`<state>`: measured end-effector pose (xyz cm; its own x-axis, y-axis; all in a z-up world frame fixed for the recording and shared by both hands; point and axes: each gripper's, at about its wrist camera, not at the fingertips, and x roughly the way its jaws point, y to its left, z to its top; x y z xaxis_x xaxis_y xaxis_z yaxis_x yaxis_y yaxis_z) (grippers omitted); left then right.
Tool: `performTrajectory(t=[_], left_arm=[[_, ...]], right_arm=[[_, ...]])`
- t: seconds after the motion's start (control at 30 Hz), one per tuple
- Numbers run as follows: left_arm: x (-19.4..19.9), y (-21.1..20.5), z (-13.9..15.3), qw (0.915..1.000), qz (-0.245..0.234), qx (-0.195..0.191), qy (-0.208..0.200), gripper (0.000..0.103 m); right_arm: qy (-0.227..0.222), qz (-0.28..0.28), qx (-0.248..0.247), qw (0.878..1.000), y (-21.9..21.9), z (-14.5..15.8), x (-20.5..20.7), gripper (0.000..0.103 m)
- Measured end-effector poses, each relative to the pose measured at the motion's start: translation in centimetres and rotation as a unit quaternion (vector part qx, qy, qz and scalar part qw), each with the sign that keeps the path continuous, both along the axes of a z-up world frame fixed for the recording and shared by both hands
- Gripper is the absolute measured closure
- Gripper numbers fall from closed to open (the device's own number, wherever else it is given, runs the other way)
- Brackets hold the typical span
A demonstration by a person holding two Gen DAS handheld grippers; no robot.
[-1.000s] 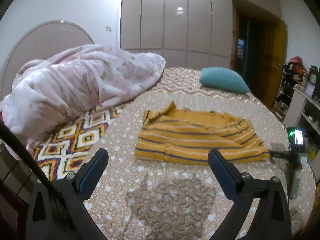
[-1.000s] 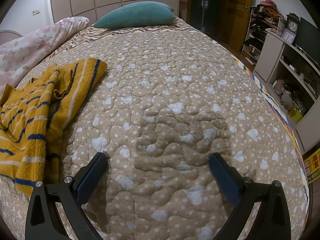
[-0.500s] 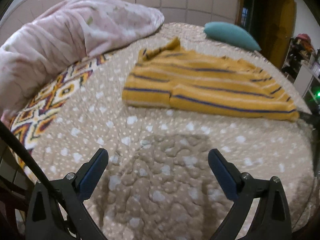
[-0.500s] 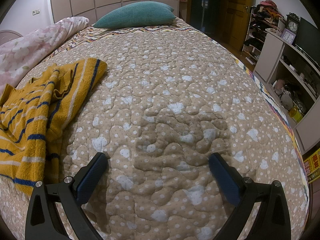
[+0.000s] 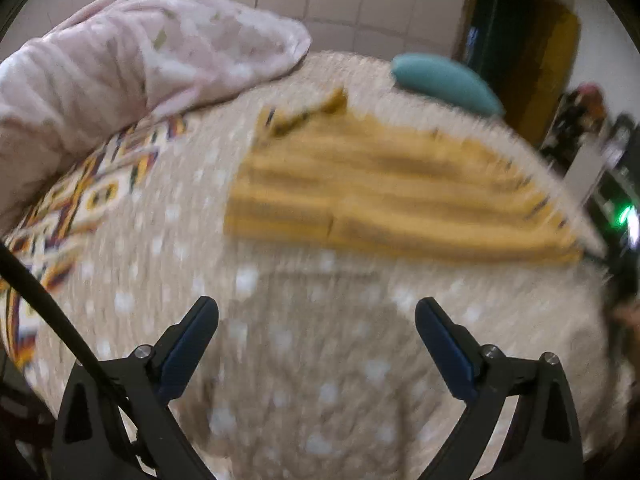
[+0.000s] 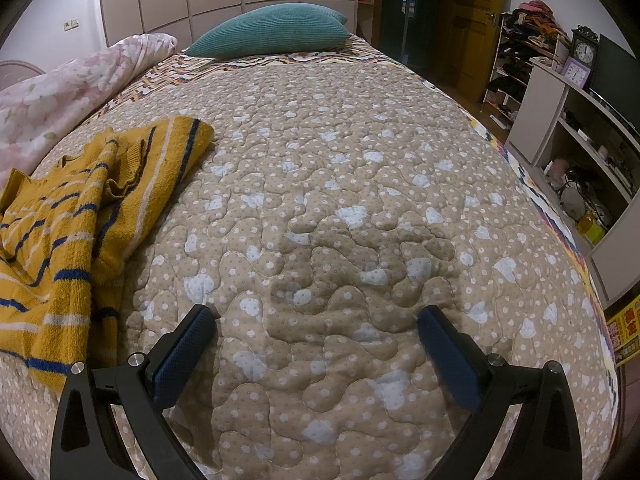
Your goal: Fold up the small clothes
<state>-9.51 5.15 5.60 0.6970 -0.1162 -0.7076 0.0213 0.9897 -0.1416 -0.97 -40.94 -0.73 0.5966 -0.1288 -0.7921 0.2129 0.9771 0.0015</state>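
A small mustard-yellow sweater with navy and white stripes (image 5: 384, 196) lies rumpled on the beige quilted bedspread (image 5: 320, 360). In the left wrist view it is blurred and sits just ahead of my left gripper (image 5: 316, 320), which is open with nothing between its fingers. In the right wrist view the same sweater (image 6: 72, 232) lies at the far left, off to the side of my right gripper (image 6: 316, 328). That gripper is open too, low over the bare bedspread (image 6: 360, 200).
A pink floral duvet (image 5: 132, 68) is heaped at the left of the bed. A teal pillow (image 6: 272, 32) rests at the far end. White shelves with clutter (image 6: 580, 148) and a wooden door (image 6: 476, 28) stand right of the bed edge.
The left gripper has moved in closer to the sweater, which now looks larger and blurred. The right gripper and its view have stayed the same.
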Motion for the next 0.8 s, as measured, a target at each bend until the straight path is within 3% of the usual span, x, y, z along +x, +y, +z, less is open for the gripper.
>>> performTrajectory(t=[0.17,0.27,0.4,0.57,0.67,0.8], left_arm=[[7.5,-0.6,4.4,0.9997,-0.020,-0.002,-0.016,0.004],[13.7,-1.3,5.0,0.9995,-0.026,0.014,-0.014,0.005],[21.1,-2.0,2.9,0.9973,-0.006,0.066,0.032,0.005],[27.7,-0.1,-1.5,0.9825,0.057,0.156,0.083,0.008],[29.6,2.2,-3.0,0.9828,0.070,0.122,0.119,0.008],[30.5,5.4,-3.6,0.9848,0.092,0.023,0.145,0.008]], right_arm=[[0.000,-0.001,0.000,1.000,0.1,0.0,0.0,0.000],[-0.006,-0.001,-0.005,1.000,0.0,0.0,-0.1,0.000],[-0.010,-0.002,-0.003,1.000,0.0,0.0,-0.4,0.000],[-0.010,-0.002,-0.004,1.000,0.0,0.0,-0.3,0.000],[-0.010,-0.002,-0.003,1.000,-0.1,0.0,-0.4,0.000],[-0.010,-0.002,-0.003,1.000,0.0,0.0,-0.3,0.000]])
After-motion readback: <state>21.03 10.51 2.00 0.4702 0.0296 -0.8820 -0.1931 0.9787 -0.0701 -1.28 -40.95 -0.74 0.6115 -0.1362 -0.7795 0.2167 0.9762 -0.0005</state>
